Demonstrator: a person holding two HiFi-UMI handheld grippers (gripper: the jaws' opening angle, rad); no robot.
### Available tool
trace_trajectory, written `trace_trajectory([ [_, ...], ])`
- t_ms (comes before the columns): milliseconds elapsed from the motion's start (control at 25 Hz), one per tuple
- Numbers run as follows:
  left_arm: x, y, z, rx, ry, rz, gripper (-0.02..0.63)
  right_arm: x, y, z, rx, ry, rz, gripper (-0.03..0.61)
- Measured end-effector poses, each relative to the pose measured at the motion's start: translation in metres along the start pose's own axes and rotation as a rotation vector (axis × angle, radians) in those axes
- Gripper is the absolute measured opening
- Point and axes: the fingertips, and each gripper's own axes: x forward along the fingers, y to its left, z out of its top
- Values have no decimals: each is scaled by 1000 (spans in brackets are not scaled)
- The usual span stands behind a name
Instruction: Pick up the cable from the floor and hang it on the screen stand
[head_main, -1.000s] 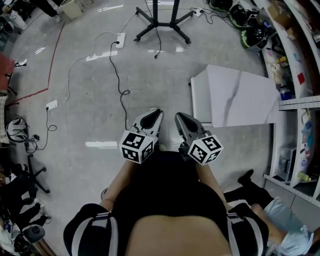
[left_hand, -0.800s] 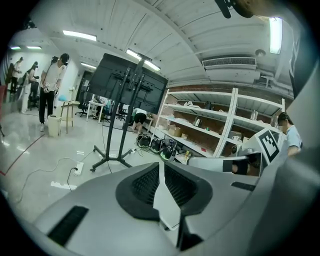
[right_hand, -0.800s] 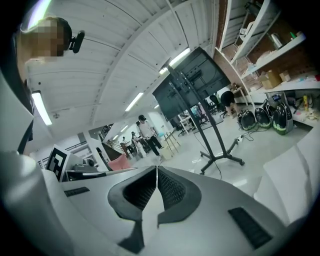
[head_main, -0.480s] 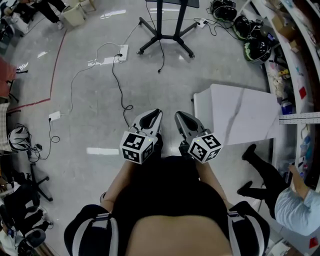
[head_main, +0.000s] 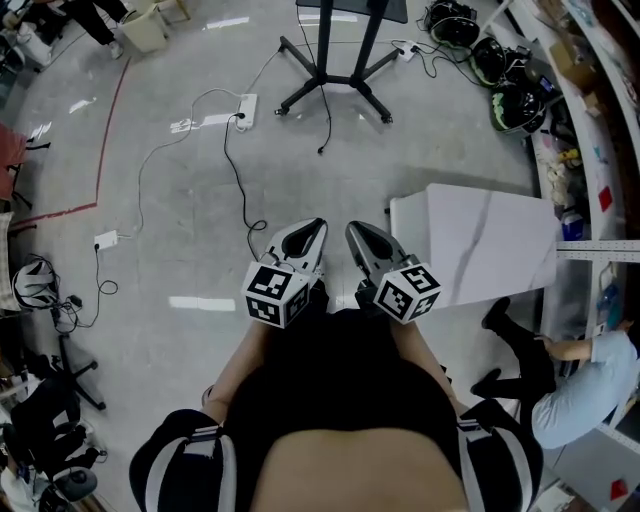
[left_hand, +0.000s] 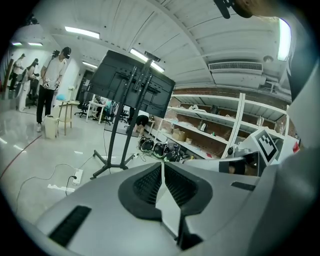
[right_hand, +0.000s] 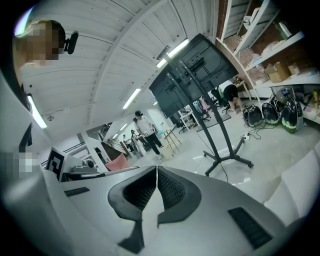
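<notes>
We list the left gripper (left_hand: 161, 163) with jaws closed flat together and nothing between them. The right gripper (right_hand: 156, 168) is the same, jaws pressed together and empty. In the head view both sit side by side close in front of the person's body, above the grey floor (head_main: 180, 200), tips towards the screen stand (head_main: 335, 75). The cable (head_main: 236, 175) is black and lies on the floor. It runs in a wavy line from a white power strip (head_main: 244, 106) to a small loop just left of the left gripper, and neither gripper touches it. The screen stand is black with splayed legs, at the far end of the floor and well apart from both grippers. A white marbled surface (head_main: 480, 240) stands just right of the right gripper. Shelves (head_main: 600, 150) line the right edge, with helmets (head_main: 510, 75) near their foot. A person (head_main: 585, 385) is at lower right.
</notes>
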Motion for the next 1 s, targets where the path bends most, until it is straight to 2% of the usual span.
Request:
trace_trajectory([
  [240, 16, 26, 4, -8, 1, -40, 23, 25, -12, 7, 6, -17, -43, 26],
  [480, 20, 25, 3, -18, 27, -63, 23, 20, -19, 11, 69, -52, -74, 26],
  [720, 28, 39, 8, -23, 28, -39, 23, 34, -33, 26, 65, -61, -73, 26],
  [1000, 53, 61, 30, -92, -9, -3, 23, 58, -50, 42, 58, -45, -47, 26],
])
